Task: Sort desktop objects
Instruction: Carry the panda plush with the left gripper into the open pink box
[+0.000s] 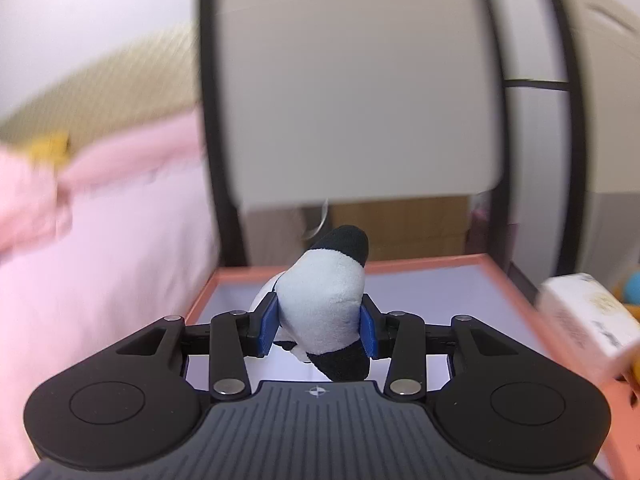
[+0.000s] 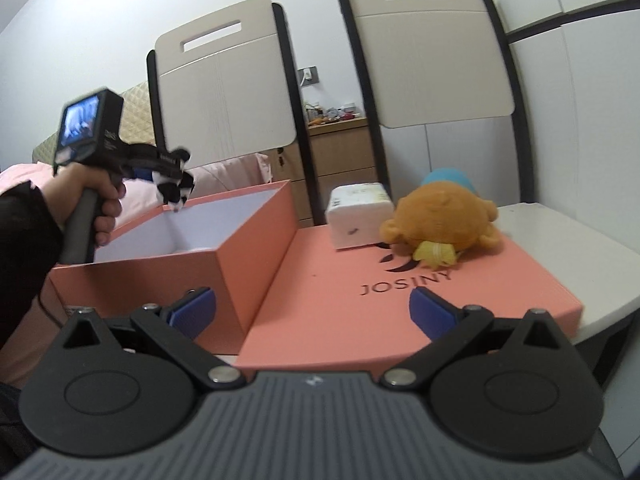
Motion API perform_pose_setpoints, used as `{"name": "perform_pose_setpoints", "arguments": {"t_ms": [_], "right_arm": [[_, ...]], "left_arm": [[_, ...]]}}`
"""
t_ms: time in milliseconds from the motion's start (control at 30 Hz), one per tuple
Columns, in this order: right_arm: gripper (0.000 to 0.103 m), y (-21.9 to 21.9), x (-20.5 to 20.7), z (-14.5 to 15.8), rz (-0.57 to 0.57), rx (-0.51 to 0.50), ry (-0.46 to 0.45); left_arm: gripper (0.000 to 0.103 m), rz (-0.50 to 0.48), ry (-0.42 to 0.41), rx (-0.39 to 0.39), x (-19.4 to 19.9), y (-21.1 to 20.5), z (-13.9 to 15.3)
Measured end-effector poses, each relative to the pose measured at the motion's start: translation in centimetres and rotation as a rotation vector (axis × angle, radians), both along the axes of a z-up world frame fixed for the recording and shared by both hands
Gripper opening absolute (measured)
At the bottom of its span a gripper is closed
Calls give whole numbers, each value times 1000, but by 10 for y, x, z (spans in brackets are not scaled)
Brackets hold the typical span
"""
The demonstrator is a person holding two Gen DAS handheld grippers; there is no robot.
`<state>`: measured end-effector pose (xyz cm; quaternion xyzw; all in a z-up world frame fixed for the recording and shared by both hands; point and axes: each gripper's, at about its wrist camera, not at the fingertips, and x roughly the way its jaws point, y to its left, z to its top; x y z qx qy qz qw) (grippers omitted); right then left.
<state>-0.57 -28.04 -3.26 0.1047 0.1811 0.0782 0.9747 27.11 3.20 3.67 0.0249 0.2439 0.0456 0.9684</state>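
My left gripper [image 1: 319, 322] is shut on a black-and-white plush toy [image 1: 324, 304] and holds it above the open salmon box [image 1: 420, 266]. The right wrist view shows that gripper [image 2: 176, 176] with the plush toy [image 2: 174, 190] over the box's far left corner [image 2: 168, 210]. My right gripper [image 2: 312, 312] is open and empty, low in front of the box and its lid [image 2: 400, 292]. On the lid lie a white tissue pack [image 2: 358, 216] and an orange plush toy [image 2: 440, 220].
Two beige chairs [image 2: 432, 64] stand behind the white table [image 2: 560, 240]. A pink bed [image 1: 100, 240] lies to the left. A wooden cabinet [image 2: 340, 152] stands at the back. A blue object [image 2: 448, 178] sits behind the orange plush. The tissue pack [image 1: 588, 320] shows at right in the left wrist view.
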Motion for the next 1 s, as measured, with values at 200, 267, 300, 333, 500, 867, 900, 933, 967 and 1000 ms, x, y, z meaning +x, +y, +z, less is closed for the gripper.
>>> {"name": "perform_pose_setpoints", "arguments": {"t_ms": [200,267,300,333,500,867,900,933,967,1000], "right_arm": [[103,14,7,-2,57,25,13],[103,16,9,-3,71,43,24],[103,17,10,-3,75,51,30],[103,18,11,-4,78,57,34],[103,19,14,-5,77,75,36],[103,19,14,-7,47,62,45],[103,19,14,-7,46,60,44],[103,19,14,-8,43,57,42],[103,19,14,-7,40,54,40],[103,19,14,-7,36,52,38]], "left_arm": [[46,98,115,-205,28,49,-12],[46,117,141,-222,35,53,-15],[46,125,152,-216,37,52,-18],[46,131,162,-209,36,51,-20],[47,133,224,-233,37,45,-31],[52,138,270,-211,25,27,-46],[56,131,268,-213,23,24,-45],[59,119,264,-215,23,23,-43],[66,107,257,-215,22,22,-40],[75,95,237,-201,16,17,-35]]}}
